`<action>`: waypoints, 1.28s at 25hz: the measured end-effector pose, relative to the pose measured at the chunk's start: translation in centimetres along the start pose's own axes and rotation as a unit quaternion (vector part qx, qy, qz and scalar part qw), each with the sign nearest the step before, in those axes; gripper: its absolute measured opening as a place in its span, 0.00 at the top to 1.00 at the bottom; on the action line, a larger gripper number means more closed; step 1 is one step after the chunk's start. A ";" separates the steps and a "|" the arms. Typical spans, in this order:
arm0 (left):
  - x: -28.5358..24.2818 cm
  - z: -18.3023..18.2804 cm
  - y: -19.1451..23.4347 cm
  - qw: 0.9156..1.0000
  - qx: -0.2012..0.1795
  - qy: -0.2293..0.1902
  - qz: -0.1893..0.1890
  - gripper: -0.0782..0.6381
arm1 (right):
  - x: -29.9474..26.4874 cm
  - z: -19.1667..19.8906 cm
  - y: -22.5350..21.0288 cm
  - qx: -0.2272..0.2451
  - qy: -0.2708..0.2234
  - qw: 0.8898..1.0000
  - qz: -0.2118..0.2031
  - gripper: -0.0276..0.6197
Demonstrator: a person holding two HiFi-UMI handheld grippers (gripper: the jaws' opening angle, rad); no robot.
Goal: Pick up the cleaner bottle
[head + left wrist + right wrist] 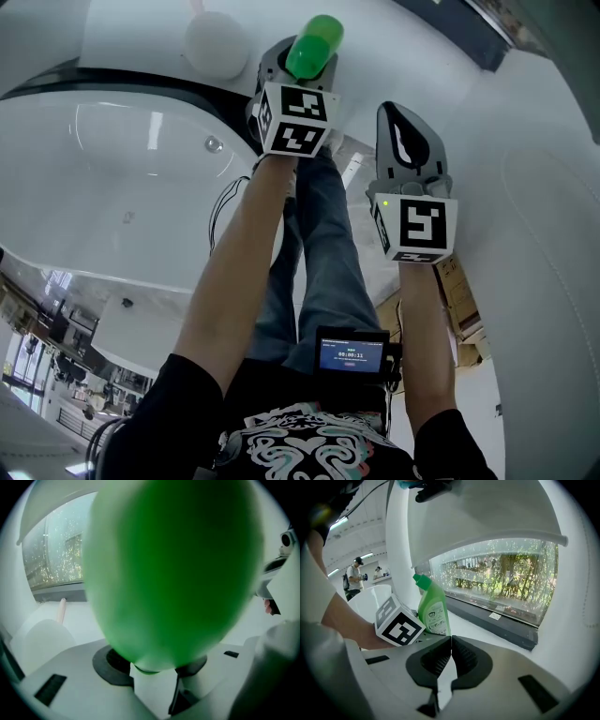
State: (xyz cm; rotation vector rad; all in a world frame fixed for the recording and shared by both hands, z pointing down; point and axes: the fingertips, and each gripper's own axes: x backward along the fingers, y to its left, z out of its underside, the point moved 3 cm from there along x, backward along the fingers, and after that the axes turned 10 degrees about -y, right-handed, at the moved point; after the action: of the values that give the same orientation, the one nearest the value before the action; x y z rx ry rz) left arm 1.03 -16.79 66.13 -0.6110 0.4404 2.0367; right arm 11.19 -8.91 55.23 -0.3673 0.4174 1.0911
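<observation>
The green cleaner bottle (314, 45) stands upright on a white ledge by a window, its label and angled cap plain in the right gripper view (432, 609). My left gripper (300, 66) has the bottle between its jaws. In the left gripper view the green body (173, 564) fills the frame and rests against both black pads (112, 663) of that gripper (154, 667). My right gripper (408, 131) hangs to the right of the bottle, apart from it. Its pads (436, 660) meet, and nothing is between the tips of that gripper (451, 641).
A white rounded holder (216, 42) with a pale stick (61, 611) stands just left of the bottle. A large white basin (141, 159) curves at the left. A dark-framed window (501, 578) runs behind the ledge. People (354, 576) stand far off at the left.
</observation>
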 end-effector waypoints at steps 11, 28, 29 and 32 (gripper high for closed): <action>0.8 0.2 0.1 1.000 -0.022 -0.001 -0.010 0.60 | 0.1 0.3 -0.6 0.002 0.002 1.000 0.002 0.91; 0.8 -2.7 -0.7 0.997 -0.067 -0.034 0.022 0.61 | 0.2 0.3 -0.1 0.004 -0.004 1.000 0.000 0.91; 0.8 -2.7 -0.8 0.997 -0.072 -0.031 0.023 0.61 | 0.2 0.3 -0.2 0.004 -0.004 1.000 0.000 0.91; 0.6 -2.6 -1.4 0.994 -0.101 -0.016 0.023 0.61 | 0.4 0.5 -0.5 0.002 -0.002 1.000 0.001 0.91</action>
State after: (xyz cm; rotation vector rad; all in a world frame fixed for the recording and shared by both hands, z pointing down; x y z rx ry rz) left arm 2.60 -17.11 63.57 -0.6944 0.2318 2.1490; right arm 11.90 -8.62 55.48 -0.3609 0.4174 1.0928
